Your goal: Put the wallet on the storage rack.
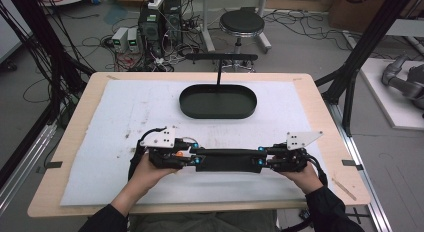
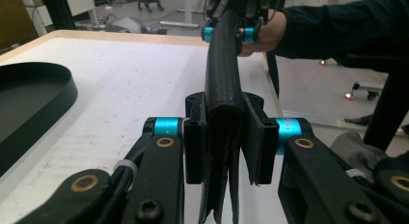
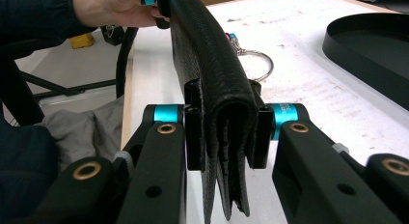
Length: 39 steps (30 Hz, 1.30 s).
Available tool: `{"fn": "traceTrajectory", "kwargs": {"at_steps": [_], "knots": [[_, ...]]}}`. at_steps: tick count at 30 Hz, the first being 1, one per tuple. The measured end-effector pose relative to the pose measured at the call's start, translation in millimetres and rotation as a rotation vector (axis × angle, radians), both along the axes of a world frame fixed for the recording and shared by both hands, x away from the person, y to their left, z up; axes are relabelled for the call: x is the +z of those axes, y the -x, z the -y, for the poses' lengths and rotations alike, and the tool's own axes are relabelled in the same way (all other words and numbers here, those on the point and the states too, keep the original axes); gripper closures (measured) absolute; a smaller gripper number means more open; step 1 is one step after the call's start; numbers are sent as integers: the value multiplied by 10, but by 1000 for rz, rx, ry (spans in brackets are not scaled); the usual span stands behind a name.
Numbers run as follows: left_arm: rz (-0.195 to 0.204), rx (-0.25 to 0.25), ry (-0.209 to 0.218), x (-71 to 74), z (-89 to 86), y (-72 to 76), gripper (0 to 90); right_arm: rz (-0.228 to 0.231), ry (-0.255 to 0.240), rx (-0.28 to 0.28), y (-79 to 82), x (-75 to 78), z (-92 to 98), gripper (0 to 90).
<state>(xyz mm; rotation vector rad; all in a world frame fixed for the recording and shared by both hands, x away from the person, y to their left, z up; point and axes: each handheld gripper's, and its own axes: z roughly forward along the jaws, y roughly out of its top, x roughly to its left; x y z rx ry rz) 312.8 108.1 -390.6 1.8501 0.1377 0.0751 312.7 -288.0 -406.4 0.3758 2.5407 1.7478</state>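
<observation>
**Folded black strap gripped at both ends**

I see the folded black strap (image 1: 226, 159) stretched level between my two grippers, near the front edge of the surface (image 1: 310, 99). The left gripper (image 1: 194, 157) has its fingers (image 2: 194, 137) clamped on the strap's left end; the right gripper (image 1: 261, 158) has its fingers clamped on the right end. A black oval tray (image 1: 218, 101) lies farther away, apart from the strap.

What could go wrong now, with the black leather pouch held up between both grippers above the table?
The folded pouch is clamped only at its two ends, by the left gripper and the right gripper, so an uneven pull could slip one end free. A key ring hangs near it and might snag on the white mat. The black tray lies farther across the table, so the carry must stay level.
</observation>
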Motion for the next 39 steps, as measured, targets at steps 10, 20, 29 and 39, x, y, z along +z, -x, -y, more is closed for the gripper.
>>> {"fn": "traceTrajectory", "kwargs": {"at_steps": [10,20,29,39], "knots": [[-4,20,0,-8,-5,-8,687,9,3,2,8,3,-15,758],[-21,121,12,9,-45,-33,442,20,-5,-42,3,26,22,758],[-5,246,54,119,-295,6,304,42,-16,-161,-49,74,101,758],[9,387,45,81,-614,148,263,80,-14,-309,-167,165,96,758]]}}
